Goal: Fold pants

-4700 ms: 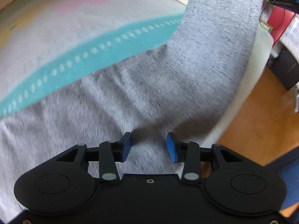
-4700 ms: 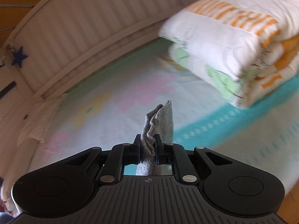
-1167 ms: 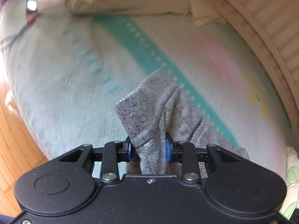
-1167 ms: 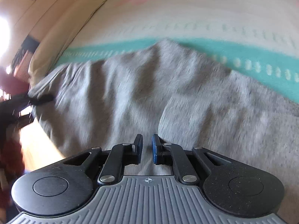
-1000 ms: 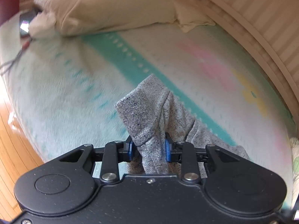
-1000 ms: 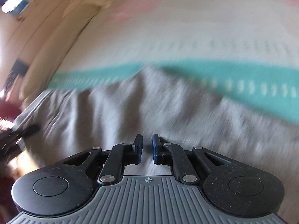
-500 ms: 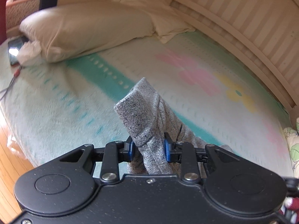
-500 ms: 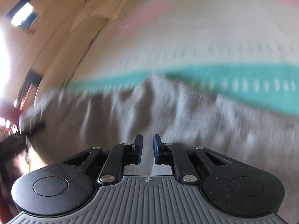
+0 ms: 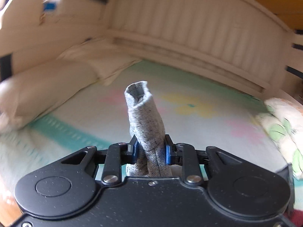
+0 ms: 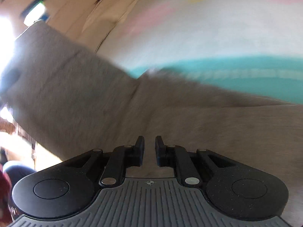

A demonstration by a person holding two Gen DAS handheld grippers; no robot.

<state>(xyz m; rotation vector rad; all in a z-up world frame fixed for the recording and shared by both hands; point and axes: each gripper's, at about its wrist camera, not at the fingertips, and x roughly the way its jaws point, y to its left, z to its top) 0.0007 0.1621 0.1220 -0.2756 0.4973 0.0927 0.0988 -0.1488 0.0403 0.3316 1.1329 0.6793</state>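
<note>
Bunching upright in closing left tongs (image 9: 150,151): heathered grey pants (image 9: 145,124).

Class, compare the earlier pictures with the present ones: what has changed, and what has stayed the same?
The left gripper, empty at first, took hold of the grey pants and lifted them; it is still closing on them. The right gripper released its fold. The pillow stayed put.

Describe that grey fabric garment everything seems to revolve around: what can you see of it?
The grey heathered knit pants are soft, jersey-like cloth with dark flecks. The bulk lies spread, creased and blurred on the pastel bed cover, below the right gripper, whose narrow-gapped jaws hold nothing. One bunched end stands upright, its hem curled into an open tube, between the left gripper's closing jaws.
</note>
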